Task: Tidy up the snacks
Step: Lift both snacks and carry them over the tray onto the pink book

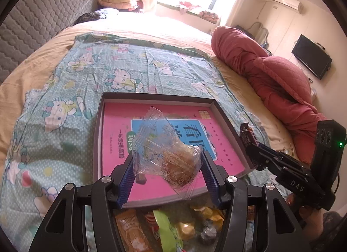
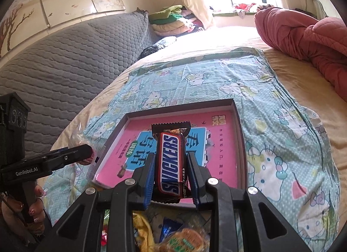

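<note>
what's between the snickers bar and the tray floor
Nothing: the snickers bar, held in the right tongs, hangs over the bare pink tray floor, per the right wrist view.

The left gripper (image 1: 167,165) is showing as matte black plastic with angular arms, silver round screw heads at the pivots, and ribbed blue pads (image 1: 125,178) lining its fingers. The right gripper (image 2: 170,166) is looking the same: black linkages with triangular cut-outs, silver screws, blue ribbed pads (image 2: 149,178). Seen from the left wrist view, the right unit's body is carrying white "DAS" lettering, a row of round lenses on its black housing and a glowing green light. From the right wrist view, the left unit is bearing white "GenRobot.AI" lettering. The left hand (image 2: 28,208) is showing bare skin and decorated, painted nails.
</note>
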Motion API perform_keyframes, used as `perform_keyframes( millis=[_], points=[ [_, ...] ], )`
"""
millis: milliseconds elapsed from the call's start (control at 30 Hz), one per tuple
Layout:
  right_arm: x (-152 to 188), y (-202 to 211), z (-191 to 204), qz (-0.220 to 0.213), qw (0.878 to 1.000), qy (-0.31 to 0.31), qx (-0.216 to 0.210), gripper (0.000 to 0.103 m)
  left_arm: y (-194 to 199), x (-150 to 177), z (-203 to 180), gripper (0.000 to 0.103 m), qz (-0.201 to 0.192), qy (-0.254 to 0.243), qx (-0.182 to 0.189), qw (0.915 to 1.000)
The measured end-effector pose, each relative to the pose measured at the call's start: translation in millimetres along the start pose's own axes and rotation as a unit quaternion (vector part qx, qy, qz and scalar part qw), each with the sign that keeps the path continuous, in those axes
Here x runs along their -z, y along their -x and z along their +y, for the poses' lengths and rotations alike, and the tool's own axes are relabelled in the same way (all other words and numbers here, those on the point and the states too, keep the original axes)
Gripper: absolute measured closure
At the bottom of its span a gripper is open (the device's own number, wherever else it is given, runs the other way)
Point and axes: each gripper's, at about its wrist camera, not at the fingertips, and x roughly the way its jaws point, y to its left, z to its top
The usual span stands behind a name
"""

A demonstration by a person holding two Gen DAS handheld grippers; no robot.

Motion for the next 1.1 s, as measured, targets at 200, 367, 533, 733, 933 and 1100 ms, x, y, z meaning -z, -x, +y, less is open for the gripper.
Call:
perform_keyframes(
  millis=[200, 367, 533, 733, 933, 1100],
  points=[
    [-7, -11, -7, 0.005, 1.000, 0.000, 0.006, 0.074, -13, -7, 6, 0.044, 0.004, 0.002, 0.000, 1.0000],
    [-9, -23, -18, 0.021, 1.000, -0.007, 0.010, 0.074, -27, -10, 11, 0.044, 0.013, 0.000, -0.002, 0.9999],
    [-9, -39, -25, 0.043, 0.999, -0.008, 0.019, 0.074, -47, -9, 21, 0.044, 0.033, 0.004, -0.008, 0.9994],
    [-5, -55, -34, 0.069, 0.997, -0.012, 0.037, 0.074, -66, -5, 28, 0.044, 0.055, 0.006, -0.009, 0.9984],
    [1, -68, -43, 0.092, 0.994, -0.020, 0.051, 0.074, -84, 2, 28, 0.044, 0.082, 0.004, -0.003, 0.9966],
    [5, -71, -47, 0.103, 0.993, -0.022, 0.062, 0.074, -91, 7, 28, 0.044, 0.092, 0.000, -0.002, 0.9958]
  ],
)
